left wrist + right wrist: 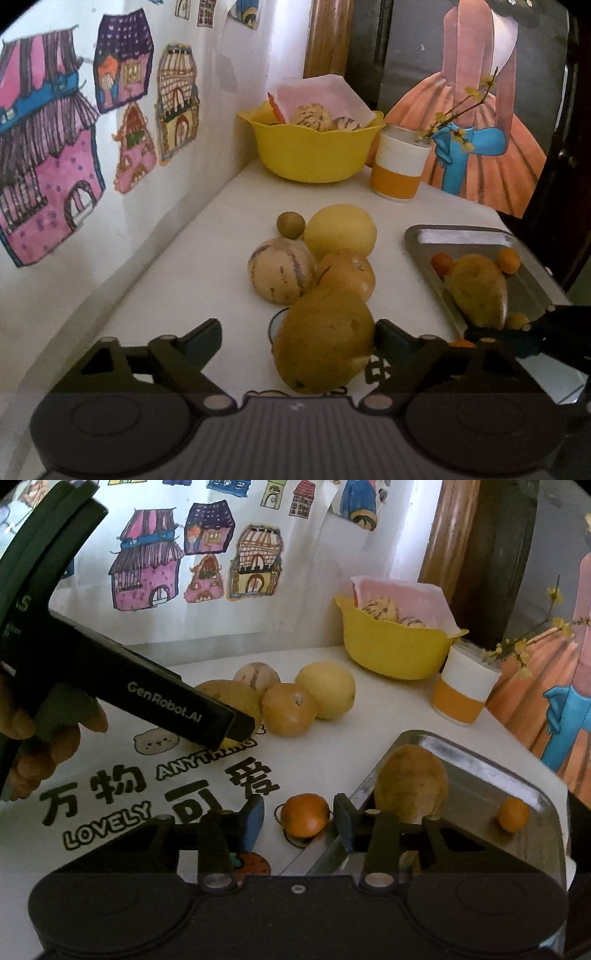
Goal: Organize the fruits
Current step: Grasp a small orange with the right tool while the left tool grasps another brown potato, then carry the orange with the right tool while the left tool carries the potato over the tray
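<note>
A brown pear (pixel 325 339) lies on the white table (pixel 177 280) at the near end of a cluster of fruit, between the spread fingers of the left gripper (pixel 299 341); the right finger looks to be touching its side, the left finger stands well clear, so the jaws are open. Just behind the pear sit a striped round fruit (pixel 282 271), an orange-brown fruit (pixel 349 273), a yellow lemon-like fruit (pixel 341 229) and a small brown ball-shaped fruit (pixel 291 223), all close together. To the right lies a metal tray (pixel 491 775) holding another brown pear (pixel 410 781) and a small orange fruit (pixel 512 814). The right gripper (pixel 299 821) hovers with its jaws open around a small orange (pixel 304 814) that lies on the table just beside the tray's edge; the fingers do not touch it. A hand (pixel 55 738) holds the left gripper's handle. At the far end stand a yellow bowl (pixel 314 155) with striped fruit inside and an orange-and-white cup (pixel 400 166) with a twig. House drawings (pixel 74 129) hang on the wall.
</note>
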`<state>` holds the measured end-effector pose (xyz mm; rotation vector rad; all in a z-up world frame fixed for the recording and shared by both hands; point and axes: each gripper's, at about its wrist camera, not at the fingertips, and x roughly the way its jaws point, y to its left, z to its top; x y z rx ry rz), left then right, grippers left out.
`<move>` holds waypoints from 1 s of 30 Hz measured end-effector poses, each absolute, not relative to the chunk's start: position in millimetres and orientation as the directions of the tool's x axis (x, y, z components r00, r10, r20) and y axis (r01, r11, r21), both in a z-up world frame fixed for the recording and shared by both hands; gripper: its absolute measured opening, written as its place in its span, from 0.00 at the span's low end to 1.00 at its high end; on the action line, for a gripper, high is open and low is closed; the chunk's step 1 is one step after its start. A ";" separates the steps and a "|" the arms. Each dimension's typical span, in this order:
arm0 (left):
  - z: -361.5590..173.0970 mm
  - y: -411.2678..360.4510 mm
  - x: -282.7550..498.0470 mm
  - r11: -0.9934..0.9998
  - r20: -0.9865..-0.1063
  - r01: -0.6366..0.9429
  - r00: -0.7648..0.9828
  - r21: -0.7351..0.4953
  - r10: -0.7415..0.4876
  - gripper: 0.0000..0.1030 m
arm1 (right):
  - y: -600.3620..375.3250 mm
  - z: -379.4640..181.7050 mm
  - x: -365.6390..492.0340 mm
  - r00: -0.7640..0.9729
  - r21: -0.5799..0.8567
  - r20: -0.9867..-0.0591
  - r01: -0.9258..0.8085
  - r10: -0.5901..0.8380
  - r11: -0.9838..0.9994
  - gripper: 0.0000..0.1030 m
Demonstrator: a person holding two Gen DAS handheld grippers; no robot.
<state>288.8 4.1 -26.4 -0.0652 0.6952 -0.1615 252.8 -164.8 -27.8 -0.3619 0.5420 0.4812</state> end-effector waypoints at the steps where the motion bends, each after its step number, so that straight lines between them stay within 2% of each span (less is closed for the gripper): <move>1: -26.7 3.7 289.2 0.985 -0.631 0.129 0.756 -0.117 -0.174 0.83 | -164.4 -28.2 252.7 0.753 -0.201 -0.565 -0.522 0.337 0.829 0.38; 5: -26.7 -1.2 289.8 0.980 -0.628 0.155 0.752 -0.129 -0.201 0.69 | -160.3 -29.4 250.9 0.767 -0.243 -0.558 -0.516 0.317 0.822 0.30; 7: -26.8 -4.7 291.0 0.977 -0.636 0.161 0.742 -0.137 -0.212 0.60 | -158.2 -30.2 249.1 0.772 -0.263 -0.554 -0.517 0.311 0.814 0.30; 19: -16.6 -14.0 270.8 0.978 -0.667 0.125 0.716 -0.169 -0.207 0.59 | -162.9 -18.1 225.3 0.791 -0.255 -0.514 -0.511 0.332 0.821 0.29; 30: 7.6 -41.9 243.1 0.962 -0.631 0.178 0.726 -0.209 -0.272 0.59 | -201.7 2.0 184.3 0.846 -0.215 -0.450 -0.415 0.288 0.884 0.29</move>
